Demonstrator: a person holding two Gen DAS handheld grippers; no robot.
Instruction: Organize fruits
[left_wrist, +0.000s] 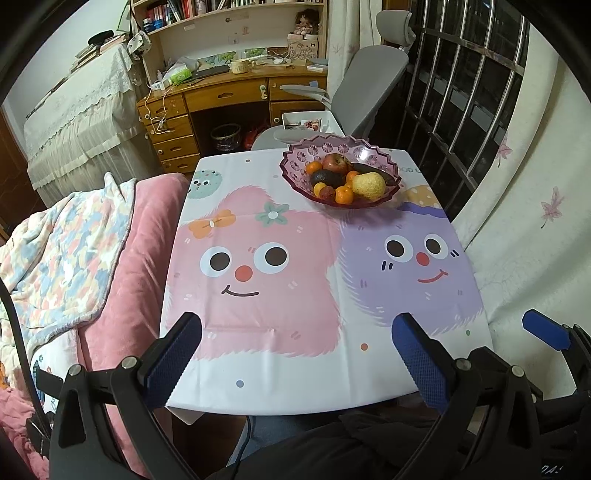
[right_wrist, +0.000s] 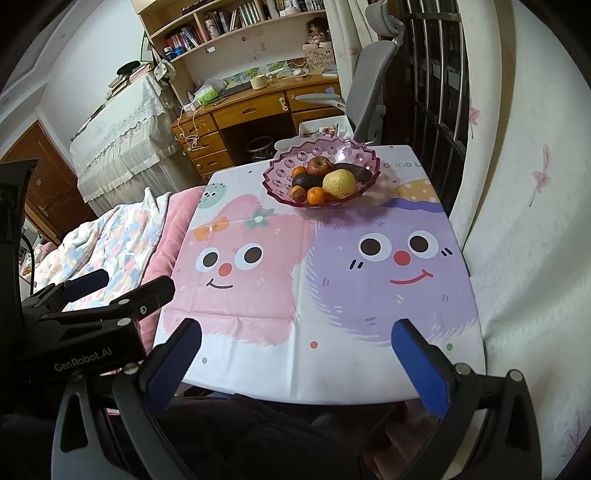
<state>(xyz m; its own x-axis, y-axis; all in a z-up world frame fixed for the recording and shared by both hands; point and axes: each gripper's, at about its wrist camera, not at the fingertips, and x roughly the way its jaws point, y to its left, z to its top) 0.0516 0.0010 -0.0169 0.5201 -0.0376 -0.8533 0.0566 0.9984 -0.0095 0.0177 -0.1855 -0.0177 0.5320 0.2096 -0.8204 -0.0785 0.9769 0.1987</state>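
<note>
Hovering over the near edge of the counter (left_wrist: 321, 314), the left gripper (left_wrist: 295, 354) and right gripper (right_wrist: 295, 363) are shown with jaws spread wide and nothing held. A pink bowl (left_wrist: 295, 153) is seen near the far right corner, holding an apple (left_wrist: 335, 163), a pear (left_wrist: 368, 184), an avocado (left_wrist: 327, 179) and oranges (left_wrist: 344, 194).

Warm, even indoor light from above. Bowl (left_wrist: 341, 177) rim showed glare and cast a soft shadow toward the grippers. Focus sharp centrally; strong fisheye bending, dark vignette at corners.
</note>
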